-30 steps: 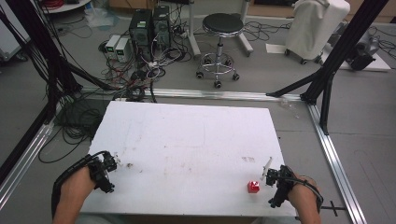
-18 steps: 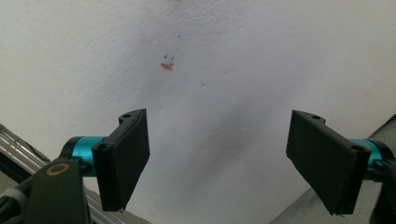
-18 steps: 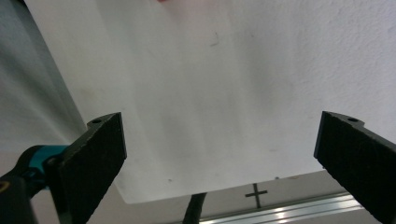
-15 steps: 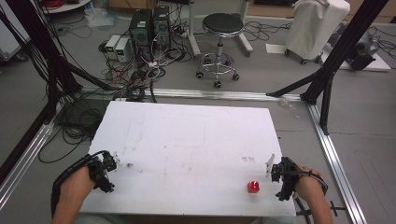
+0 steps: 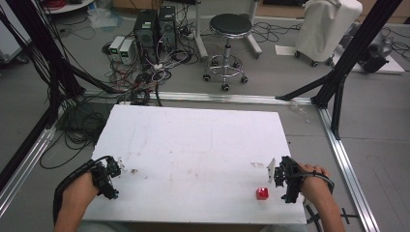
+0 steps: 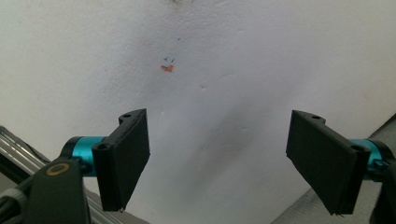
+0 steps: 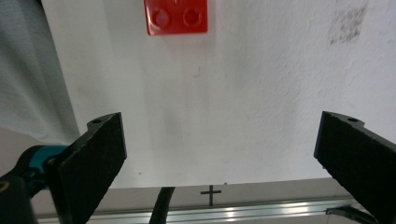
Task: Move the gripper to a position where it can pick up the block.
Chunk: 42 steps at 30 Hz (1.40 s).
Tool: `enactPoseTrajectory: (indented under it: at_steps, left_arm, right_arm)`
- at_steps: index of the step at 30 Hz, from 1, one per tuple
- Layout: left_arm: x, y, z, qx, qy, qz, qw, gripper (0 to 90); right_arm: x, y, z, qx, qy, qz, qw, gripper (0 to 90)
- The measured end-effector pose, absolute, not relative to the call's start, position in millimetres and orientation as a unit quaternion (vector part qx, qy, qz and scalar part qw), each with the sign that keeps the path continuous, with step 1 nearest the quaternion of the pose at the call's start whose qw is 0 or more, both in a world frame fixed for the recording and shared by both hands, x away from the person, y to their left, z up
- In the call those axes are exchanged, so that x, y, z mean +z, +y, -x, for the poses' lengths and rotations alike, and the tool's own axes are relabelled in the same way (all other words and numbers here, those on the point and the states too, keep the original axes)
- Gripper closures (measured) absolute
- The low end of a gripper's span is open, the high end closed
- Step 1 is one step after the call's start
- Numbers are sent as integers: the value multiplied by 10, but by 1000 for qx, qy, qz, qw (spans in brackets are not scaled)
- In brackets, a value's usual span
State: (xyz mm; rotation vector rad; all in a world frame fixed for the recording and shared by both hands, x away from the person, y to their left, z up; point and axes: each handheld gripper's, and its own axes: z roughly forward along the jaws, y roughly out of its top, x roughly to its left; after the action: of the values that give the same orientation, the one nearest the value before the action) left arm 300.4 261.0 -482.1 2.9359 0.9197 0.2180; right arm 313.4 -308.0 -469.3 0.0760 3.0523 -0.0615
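Now, your scene reads as follows.
Red brick (image 5: 262, 194): a small, square, glossy toy block with two round studs showing along its near edge in your right gripper view (image 7: 176, 17); it lies flat near the front right edge of the white table (image 5: 193, 145).
Right gripper (image 5: 279, 175): just right of the brick, apart from it; jaws spread wide, holding nothing.
Left gripper (image 5: 113, 170): at the table's front left edge, well apart from the brick; jaws wide apart over bare tabletop, holding nothing.
Orange smudge (image 6: 166, 68): on the tabletop ahead of your left jaws.
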Motion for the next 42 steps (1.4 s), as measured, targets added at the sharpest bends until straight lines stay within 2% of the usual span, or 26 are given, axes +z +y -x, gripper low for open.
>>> enactPoseTrajectory:
  at_steps: [7,20,42]
  left_arm:
    - [-4810,2607,-3001,71,297,-952,29,217]
    - [-4810,2608,-3002,72,298,-951,31,217]
    - [-4806,2604,-3000,74,299,-951,32,218]
  right_arm:
    - [-4658,-2913,-3145,-10,999,-3,51,15]
    - [-4869,-2694,-3136,-9,999,25,25,15]
    - [-5229,-2645,-3133,3,1000,13,0,15]
